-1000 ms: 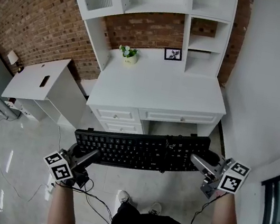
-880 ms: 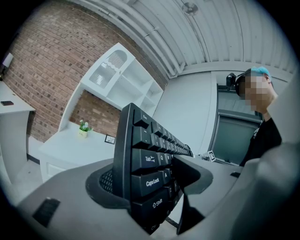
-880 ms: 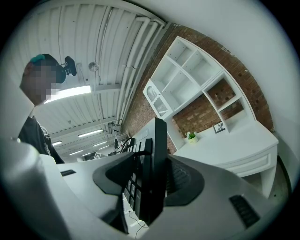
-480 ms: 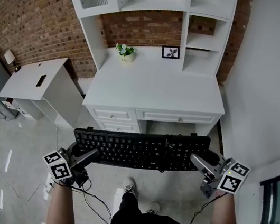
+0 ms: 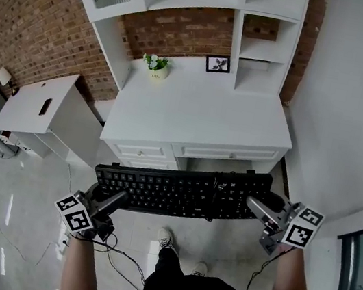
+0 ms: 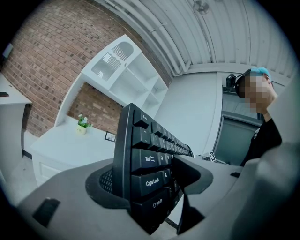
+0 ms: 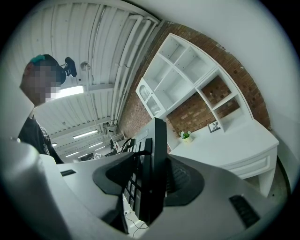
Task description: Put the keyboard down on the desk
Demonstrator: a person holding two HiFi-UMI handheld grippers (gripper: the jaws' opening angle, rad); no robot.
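Black keyboard (image 5: 184,191) held mid-air, short of the white desk (image 5: 200,120).

I've got it by both ends: left gripper (image 5: 111,203) has jaws wide and clamped on the Tab/Caps end, right gripper (image 5: 258,208) is likewise wide, pinching the opposite end. Kbd spans the lower middle of the head view, over the floor, below the desk front and not touching it. Risks, imo: far edge knocks the drawer fronts if I go fwd w/o enough height; uneven hands twist it out of a pinch; what looks like its cable (image 5: 211,210) may snag. Set too deep, it'd bump the plant pot (image 5: 155,67) or photo frame (image 5: 217,64), upper centre. Count: 1 kbd, 2 grippers, 1 desk, 1 pot, 1 frame.
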